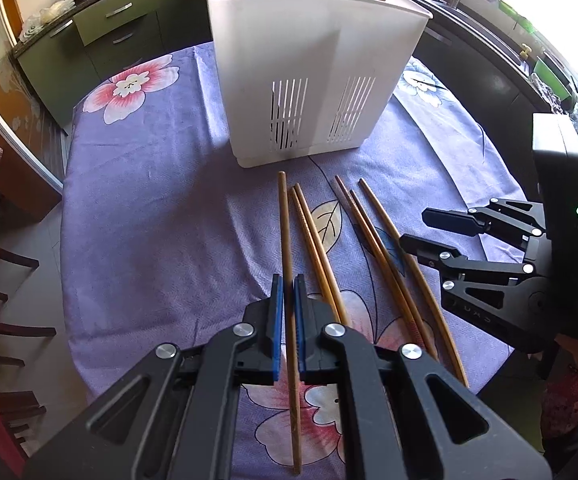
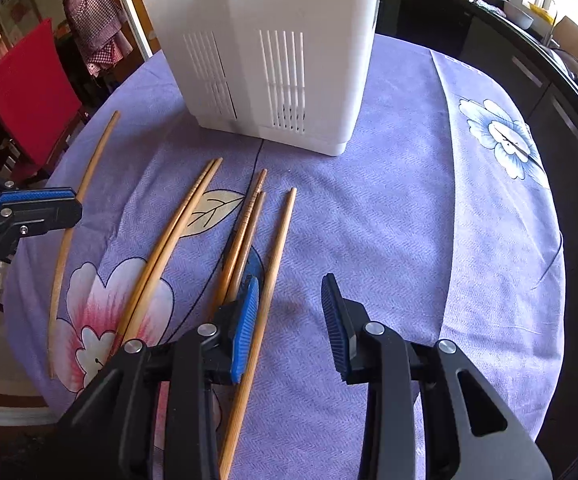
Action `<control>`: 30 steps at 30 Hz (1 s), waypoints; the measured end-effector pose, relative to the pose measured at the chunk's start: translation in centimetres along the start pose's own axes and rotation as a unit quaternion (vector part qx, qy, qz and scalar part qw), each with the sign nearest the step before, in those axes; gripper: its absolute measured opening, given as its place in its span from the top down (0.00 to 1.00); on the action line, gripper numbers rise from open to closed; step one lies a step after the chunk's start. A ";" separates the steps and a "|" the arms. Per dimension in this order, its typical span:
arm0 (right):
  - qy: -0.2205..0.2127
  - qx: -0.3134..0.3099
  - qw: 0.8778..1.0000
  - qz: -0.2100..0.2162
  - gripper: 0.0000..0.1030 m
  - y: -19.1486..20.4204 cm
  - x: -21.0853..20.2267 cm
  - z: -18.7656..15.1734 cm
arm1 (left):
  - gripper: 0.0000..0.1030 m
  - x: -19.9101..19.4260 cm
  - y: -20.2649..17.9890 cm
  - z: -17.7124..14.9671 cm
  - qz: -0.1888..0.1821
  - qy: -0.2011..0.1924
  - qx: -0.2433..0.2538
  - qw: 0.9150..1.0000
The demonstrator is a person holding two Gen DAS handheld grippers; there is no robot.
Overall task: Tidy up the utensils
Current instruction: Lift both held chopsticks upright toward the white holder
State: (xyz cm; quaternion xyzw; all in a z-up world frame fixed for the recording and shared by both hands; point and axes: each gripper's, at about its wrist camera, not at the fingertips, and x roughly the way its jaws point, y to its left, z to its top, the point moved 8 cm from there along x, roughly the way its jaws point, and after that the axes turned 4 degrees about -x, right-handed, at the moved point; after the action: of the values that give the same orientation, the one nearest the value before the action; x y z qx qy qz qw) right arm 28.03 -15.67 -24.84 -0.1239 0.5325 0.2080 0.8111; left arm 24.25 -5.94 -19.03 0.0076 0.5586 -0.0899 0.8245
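Observation:
My left gripper point(image 1: 288, 304) is shut on one wooden chopstick point(image 1: 287, 232), which points toward the white slotted utensil holder point(image 1: 313, 80); in the right wrist view this same gripper point(image 2: 75, 206) and chopstick point(image 2: 89, 172) are at the far left. Two chopstick pairs point(image 1: 313, 240) point(image 1: 369, 240) and a single one point(image 1: 409, 272) lie on the cloth. My right gripper point(image 2: 289, 280) stands open over that single chopstick point(image 2: 279, 240), which runs between the jaws close to the left pad point(image 2: 247, 328). The holder point(image 2: 289, 40) stands just beyond, with a few utensils upright inside.
A purple floral tablecloth point(image 1: 149, 200) covers the table. A red chair point(image 2: 29, 92) stands at the left edge. Green cabinets point(image 1: 101, 40) and a dark counter point(image 2: 529, 60) lie beyond. A person's patterned sleeve point(image 1: 577, 392) is at the right.

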 end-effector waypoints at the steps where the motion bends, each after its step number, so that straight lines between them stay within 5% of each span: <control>1: 0.003 -0.004 1.000 -0.002 0.68 0.1 0.2 0.0 | 0.95 0.0 0.0 0.0 0.000 -0.001 0.000 1.000; 9: 0.011 -0.014 1.000 0.001 0.91 1.7 1.6 0.6 | 0.95 -0.1 -0.1 -0.1 0.001 -0.002 0.002 1.000; 15: -0.008 0.023 0.999 0.022 0.93 0.6 1.0 1.4 | 0.95 -0.6 0.3 -0.1 0.001 -0.006 -0.001 1.000; 30: -0.190 0.087 0.977 0.043 0.93 -4.0 -14.6 -0.8 | 0.95 -6.5 1.2 -0.6 0.005 -0.058 -0.003 0.998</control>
State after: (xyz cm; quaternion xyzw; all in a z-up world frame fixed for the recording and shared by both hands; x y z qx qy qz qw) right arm 24.20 -22.52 -11.84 0.0120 0.3891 0.2156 0.8955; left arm 21.56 -3.77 -13.41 0.0025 0.5103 -0.0845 0.8558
